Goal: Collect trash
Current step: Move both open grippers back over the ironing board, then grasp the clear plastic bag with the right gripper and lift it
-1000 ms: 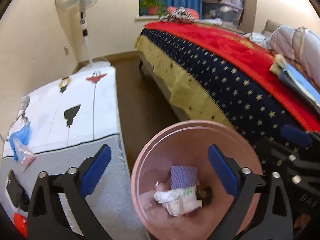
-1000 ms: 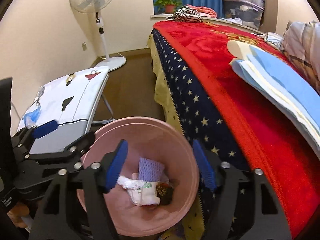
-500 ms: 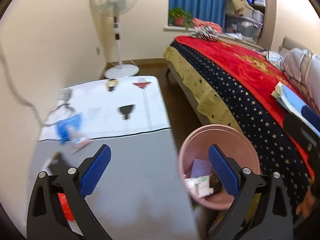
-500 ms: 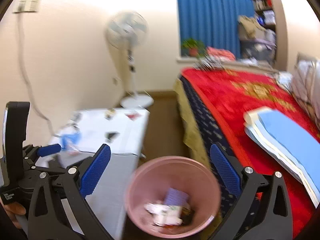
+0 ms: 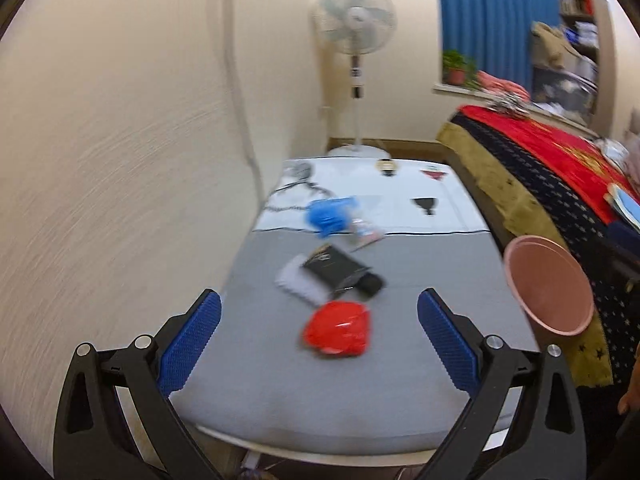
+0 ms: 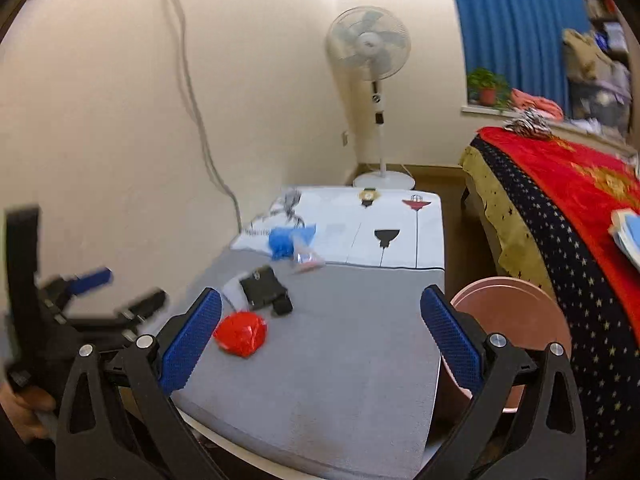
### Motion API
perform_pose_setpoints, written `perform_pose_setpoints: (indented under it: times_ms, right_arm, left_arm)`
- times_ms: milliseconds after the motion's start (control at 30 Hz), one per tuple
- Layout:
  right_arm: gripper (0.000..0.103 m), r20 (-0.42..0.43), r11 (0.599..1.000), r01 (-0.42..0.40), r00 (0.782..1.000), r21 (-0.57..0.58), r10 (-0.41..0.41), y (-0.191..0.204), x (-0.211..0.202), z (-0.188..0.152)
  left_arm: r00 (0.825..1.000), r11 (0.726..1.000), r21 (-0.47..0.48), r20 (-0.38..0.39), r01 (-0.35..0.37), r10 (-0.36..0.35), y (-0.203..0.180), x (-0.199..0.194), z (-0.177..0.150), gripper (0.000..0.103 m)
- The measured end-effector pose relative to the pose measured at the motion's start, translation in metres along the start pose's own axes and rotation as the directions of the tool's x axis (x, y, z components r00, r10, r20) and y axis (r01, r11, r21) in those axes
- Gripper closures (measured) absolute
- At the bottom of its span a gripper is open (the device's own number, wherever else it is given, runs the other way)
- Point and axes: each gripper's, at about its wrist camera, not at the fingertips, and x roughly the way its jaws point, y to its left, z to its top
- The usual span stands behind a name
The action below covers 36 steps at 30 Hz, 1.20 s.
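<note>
Trash lies on a grey-and-white table [image 5: 280, 392]: a crumpled red wrapper [image 5: 338, 333] [image 6: 240, 334], a black packet [image 5: 340, 272] [image 6: 264, 289] on a white scrap, a blue bag [image 5: 330, 216] [image 6: 282, 242] and a clear wrapper [image 5: 366, 234]. A pink bin [image 5: 548, 290] [image 6: 520, 316] stands to the right of the table. My left gripper [image 5: 319, 344] is open and empty above the table's near end, the red wrapper just beyond its fingers. My right gripper [image 6: 320, 340] is open and empty too. The left gripper [image 6: 114, 292] shows blurred in the right wrist view.
A wall runs along the table's left side with a cable [image 6: 200, 128] hanging down. A standing fan [image 5: 354, 40] is behind the table. A bed with a red and starred blanket [image 6: 568, 208] lies to the right, with papers [image 6: 628, 232] on it.
Both grippers swung up and left from over the pink bin to face the table. The right jaws widened to full. The bin now sits at the right edge of both views.
</note>
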Motion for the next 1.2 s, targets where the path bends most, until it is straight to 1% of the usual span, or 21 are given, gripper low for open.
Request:
perform_pose_setpoints:
  times_ms: [67, 167, 267, 467, 567, 667, 767, 900, 1000, 1100, 1200]
  right_arm:
    - [0.005, 0.011, 1.000, -0.013, 1.000, 0.003, 0.013, 0.009, 0.005, 0.002]
    - [0.005, 0.022, 0.999, -0.021, 1.000, 0.035, 0.020, 0.015, 0.014, 0.005]
    - [0.005, 0.001, 0.999, -0.003, 1.000, 0.049, 0.003, 0.017, 0.027, 0.004]
    - [0.005, -0.036, 0.996, 0.041, 0.999, 0.083, -0.038, 0.013, 0.052, 0.005]
    - [0.005, -0.042, 0.995, 0.063, 0.997, 0.072, -0.060, 0.011, 0.060, 0.005]
    - [0.005, -0.043, 0.995, 0.092, 0.995, 0.044, -0.090, 0.009, 0.072, 0.008]
    - [0.005, -0.038, 0.995, 0.093, 0.995, 0.024, -0.092, 0.005, 0.086, 0.015]
    - [0.005, -0.022, 0.996, 0.087, 0.996, -0.026, -0.087, 0.003, 0.119, 0.027]
    - [0.005, -0.023, 0.995, 0.078, 0.997, -0.054, -0.080, 0.003, 0.151, 0.032]
    - [0.005, -0.013, 0.992, 0.091, 0.996, -0.082, -0.092, 0.004, 0.185, 0.032]
    - [0.006, -0.013, 0.992, 0.098, 0.995, -0.082, -0.099, 0.002, 0.217, 0.029]
  left_arm:
    - [1.000, 0.999, -0.026, -0.007, -0.025, 0.024, 0.013, 0.005, 0.001, 0.008]
    - [0.999, 0.998, -0.043, -0.014, -0.037, 0.037, 0.024, 0.014, 0.003, 0.008]
    - [0.999, 0.998, -0.039, -0.008, -0.048, 0.048, 0.026, 0.024, 0.012, 0.008]
    - [0.997, 0.998, -0.027, 0.034, -0.062, 0.063, 0.022, 0.049, 0.039, 0.008]
    - [0.996, 0.997, -0.023, 0.045, -0.076, 0.077, 0.022, 0.061, 0.048, 0.008]
    - [0.997, 0.997, -0.045, 0.033, -0.067, 0.068, 0.029, 0.074, 0.055, 0.008]
    - [0.997, 0.996, -0.056, 0.031, -0.066, 0.068, 0.033, 0.086, 0.061, 0.008]
    - [0.994, 0.994, -0.056, 0.047, -0.091, 0.094, 0.037, 0.098, 0.069, 0.008]
    - [0.994, 0.990, -0.092, 0.025, -0.107, 0.110, 0.047, 0.106, 0.072, 0.008]
    - [0.992, 0.985, -0.120, 0.005, -0.127, 0.128, 0.056, 0.115, 0.073, 0.008]
    - [0.988, 0.980, -0.127, -0.001, -0.151, 0.152, 0.060, 0.121, 0.077, 0.008]
